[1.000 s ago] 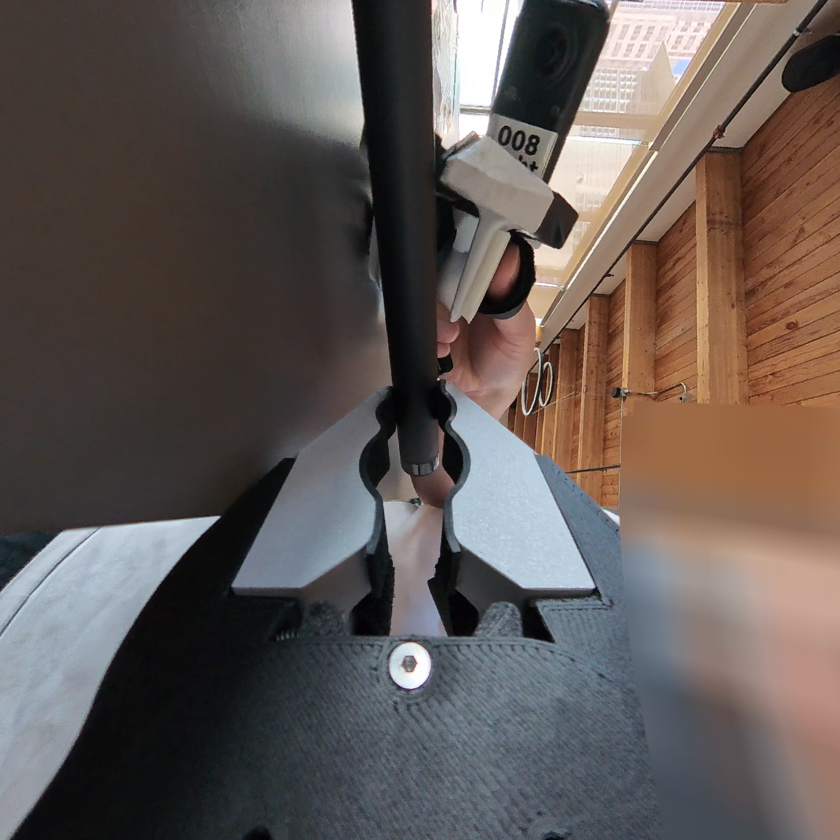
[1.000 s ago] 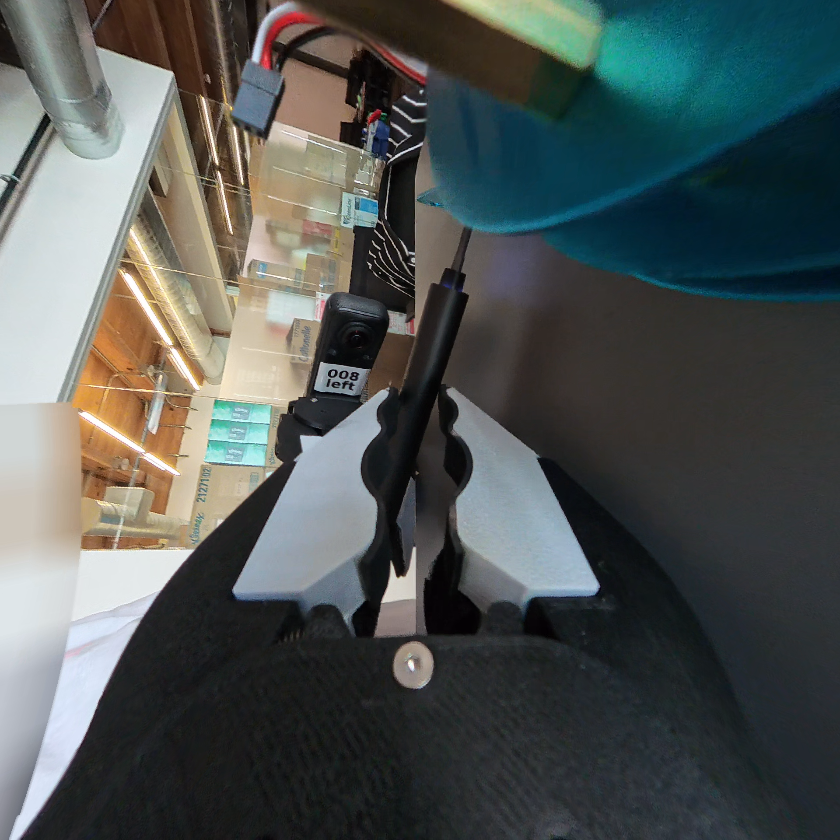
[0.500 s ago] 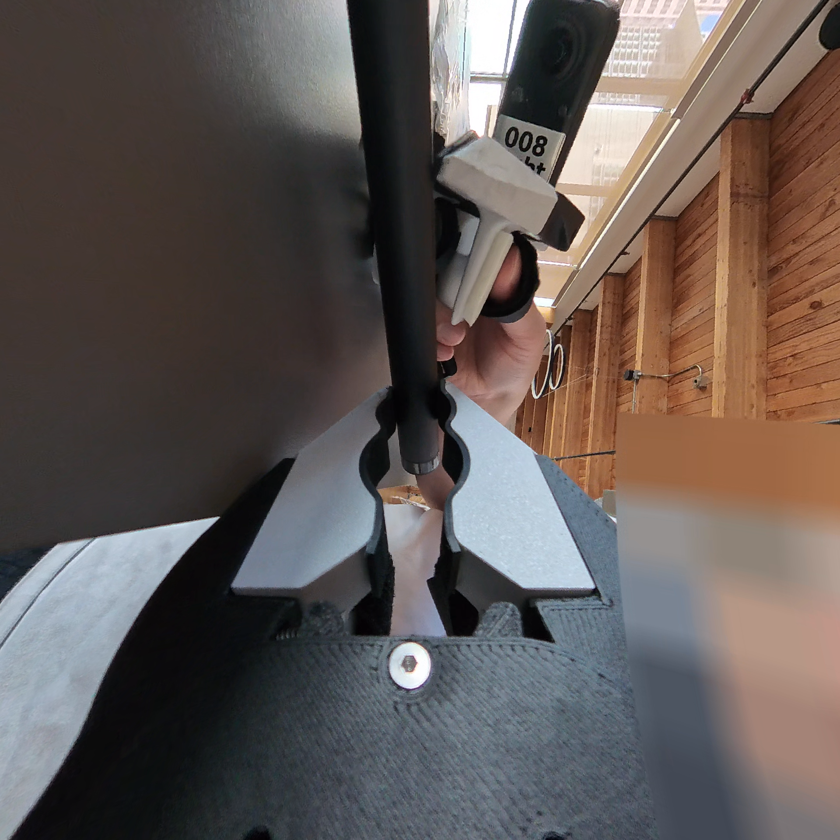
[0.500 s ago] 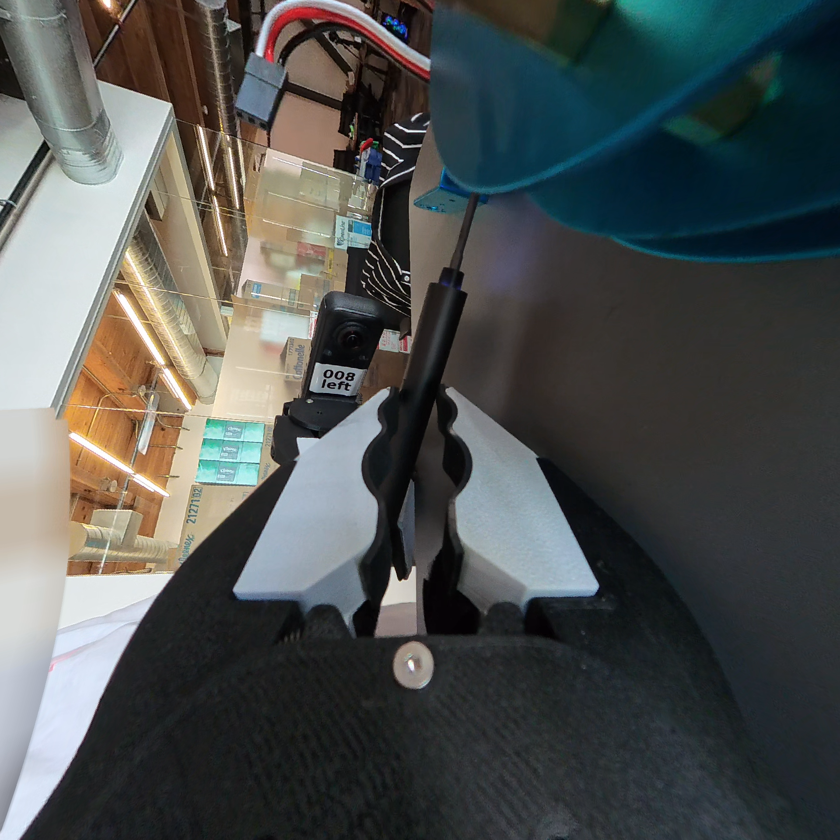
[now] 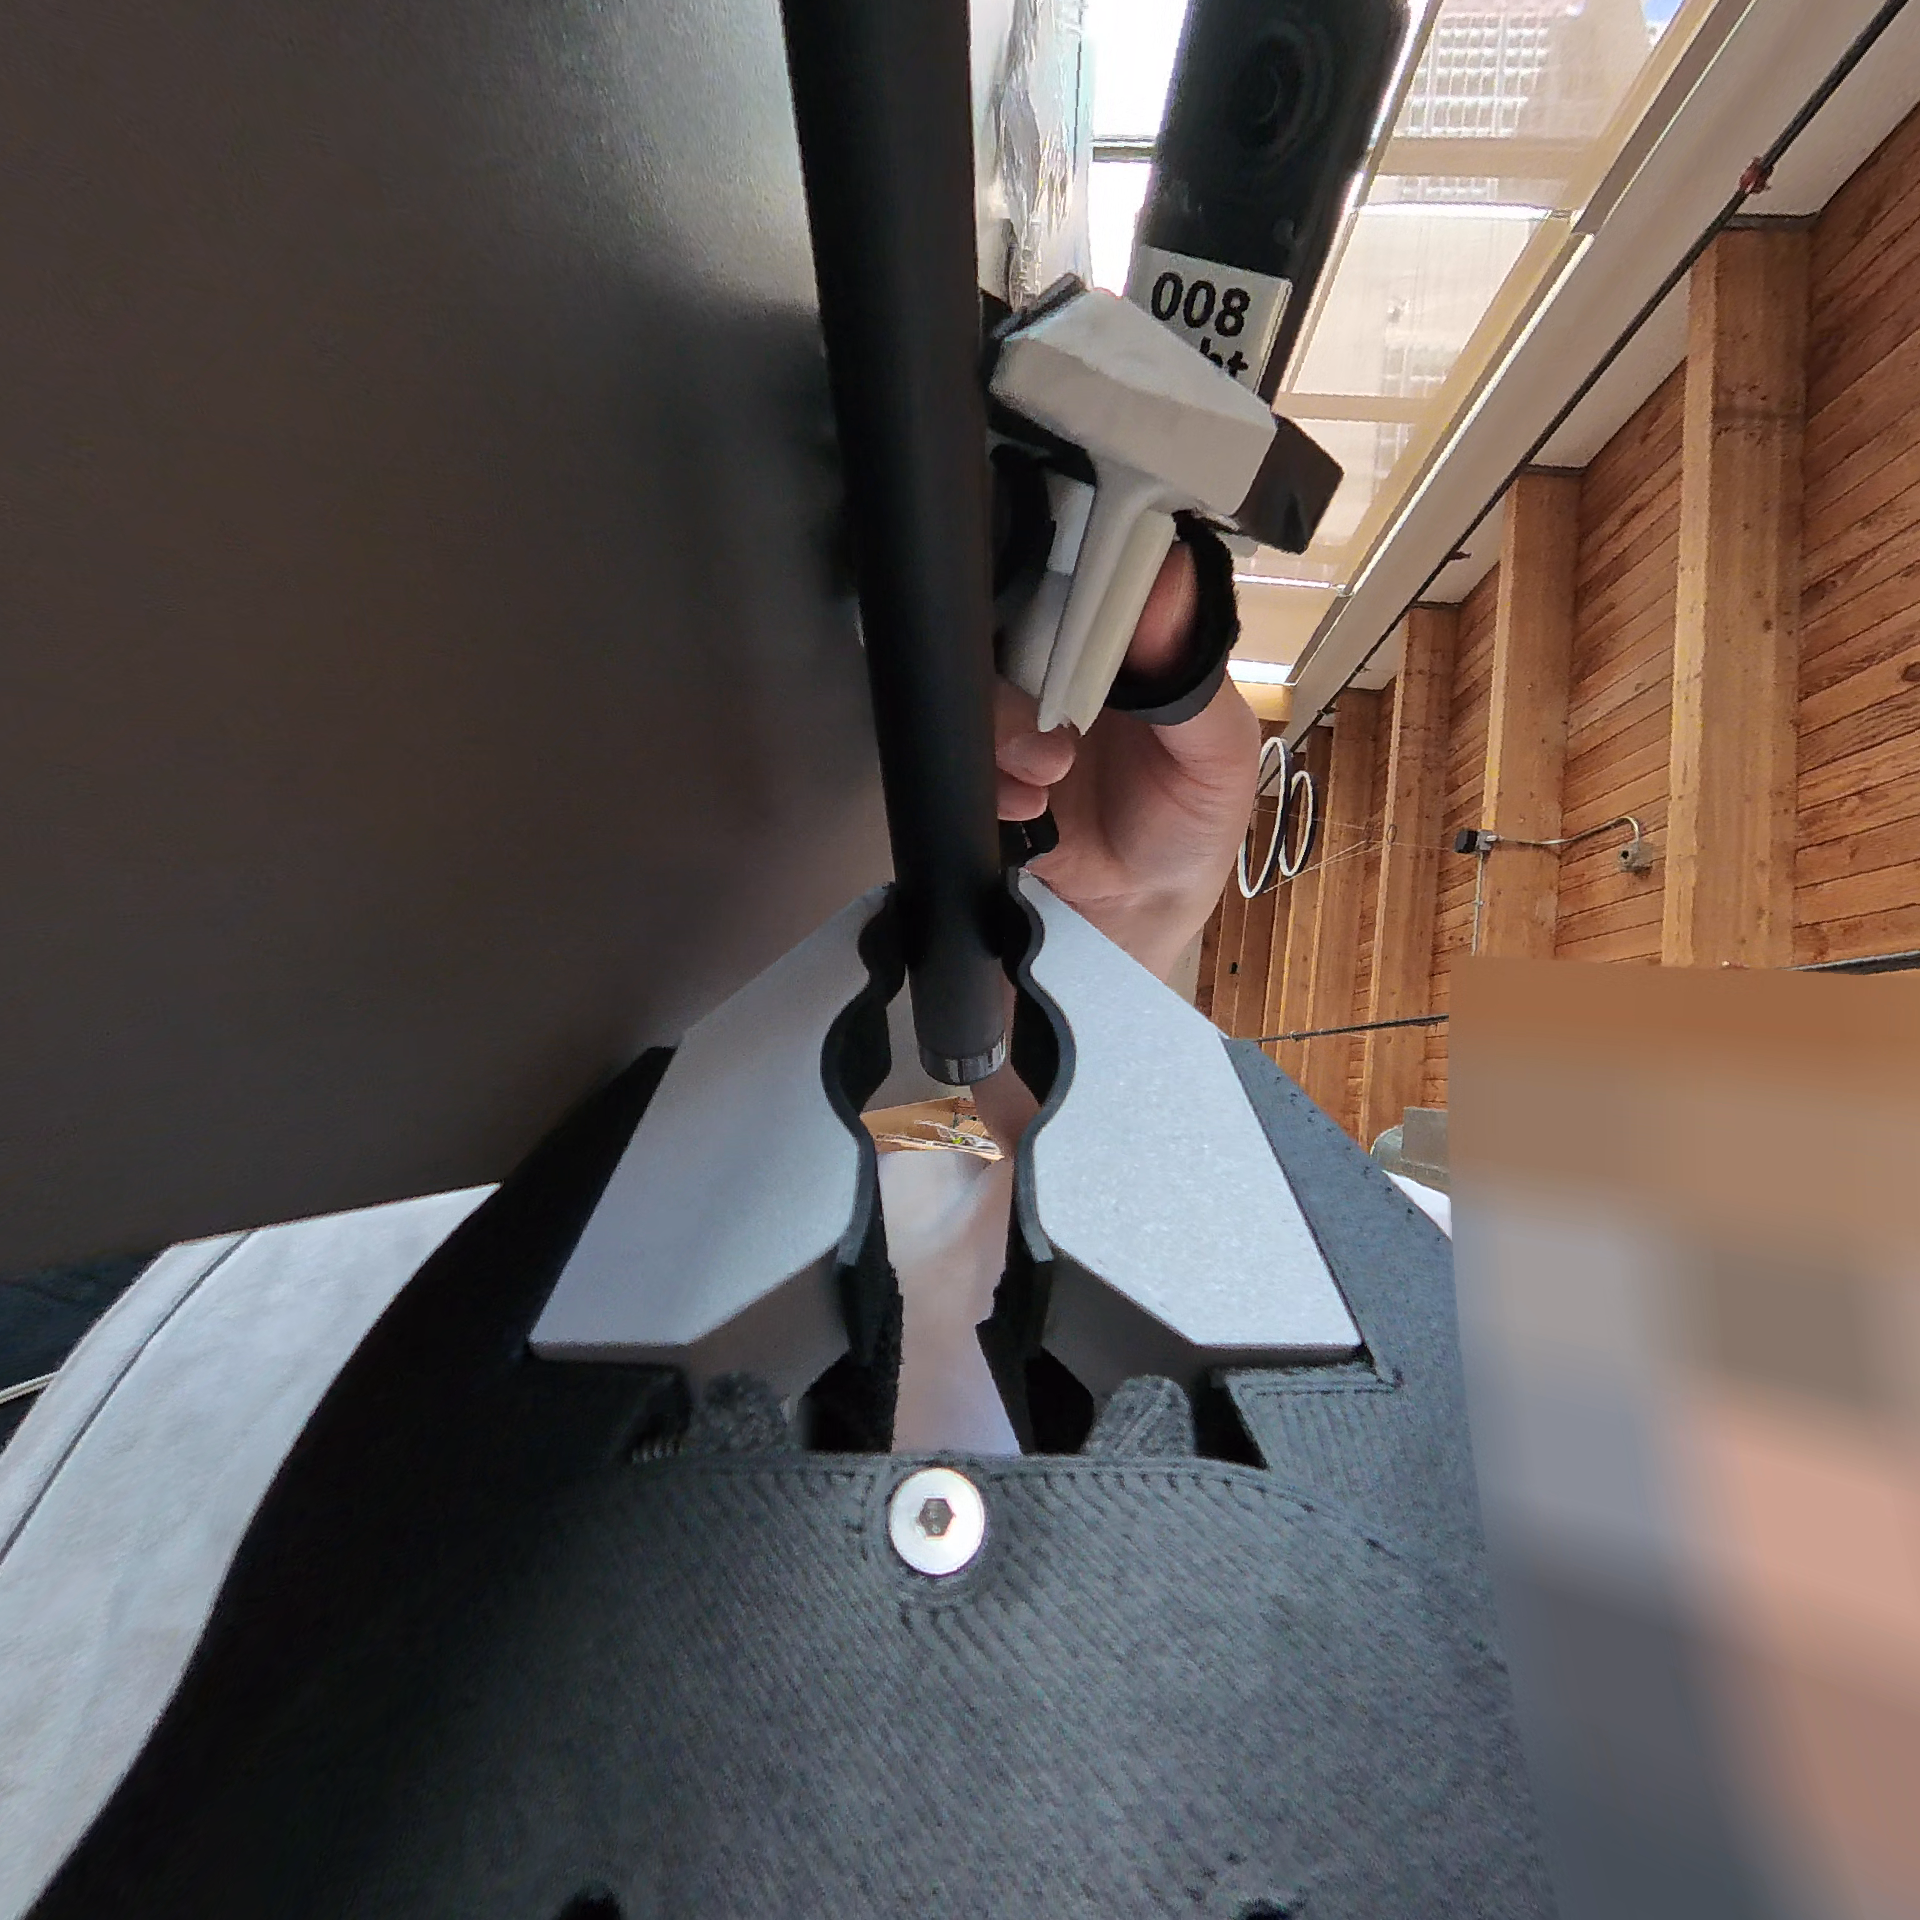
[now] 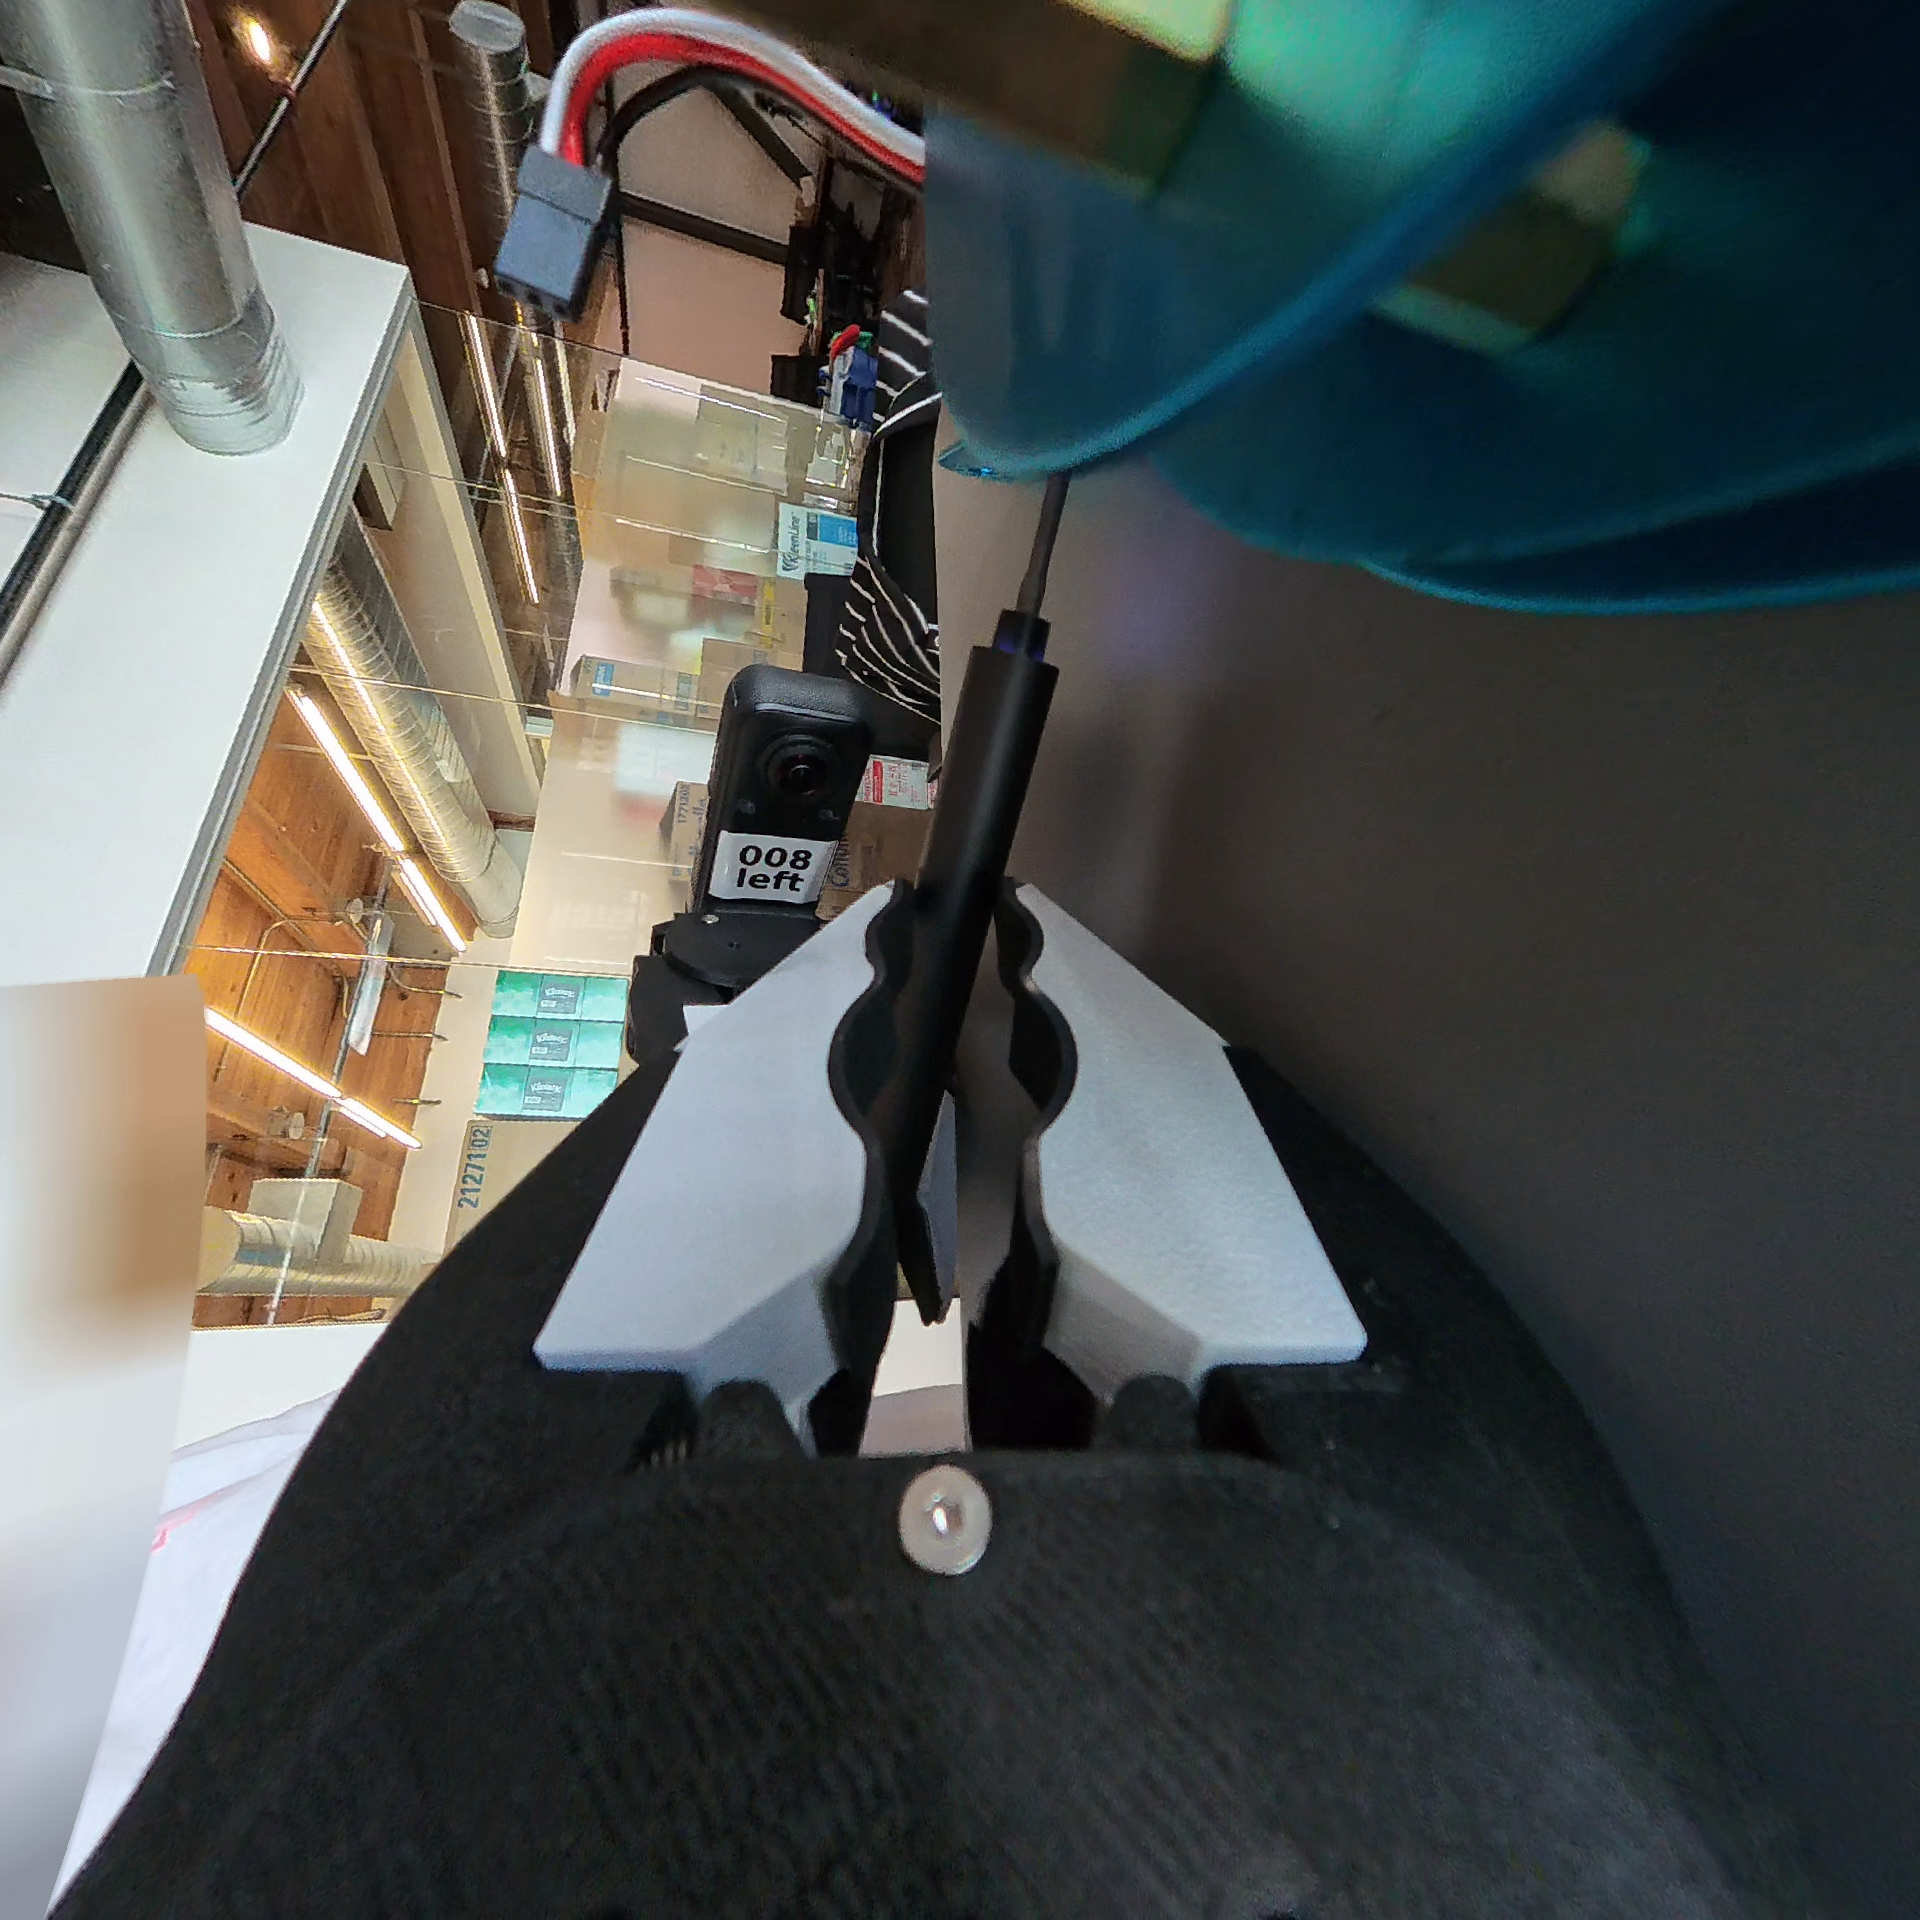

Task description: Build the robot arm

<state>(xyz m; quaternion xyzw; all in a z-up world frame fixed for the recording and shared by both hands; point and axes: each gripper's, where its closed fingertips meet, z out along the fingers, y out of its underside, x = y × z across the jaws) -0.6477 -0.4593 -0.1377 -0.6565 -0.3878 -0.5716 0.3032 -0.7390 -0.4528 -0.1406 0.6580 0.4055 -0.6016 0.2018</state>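
Note:
My left gripper [image 5: 956, 914] is shut at its fingertips on a thick black rod [image 5: 914, 520] that runs up out of frame; the rod's silver-ringed end [image 5: 961, 1060] sits between the fingers. Behind the rod a hand [image 5: 1143, 831] holds the right gripper's white mount [image 5: 1122, 582]. My right gripper [image 6: 956, 904] is shut on a slim black screwdriver [image 6: 987, 810]. Its thin bit [image 6: 1044, 540] reaches the edge of a blurred translucent blue part [image 6: 1351, 416] with a brass-coloured block [image 6: 1486, 260]. The left gripper's camera [image 6: 795, 769] shows beyond.
A dark grey panel fills the left of the left wrist view [image 5: 416, 520] and the right of the right wrist view [image 6: 1507, 1039]. Red, white and black wires end in a dark connector [image 6: 551, 239]. A silver duct [image 6: 177, 260] and stacked boxes [image 6: 540, 1049] lie far off.
Both grips are unchanged. In the left wrist view the right gripper's camera has drifted up and nearer. In the right wrist view the blue part has shifted while the bit stays at its edge.

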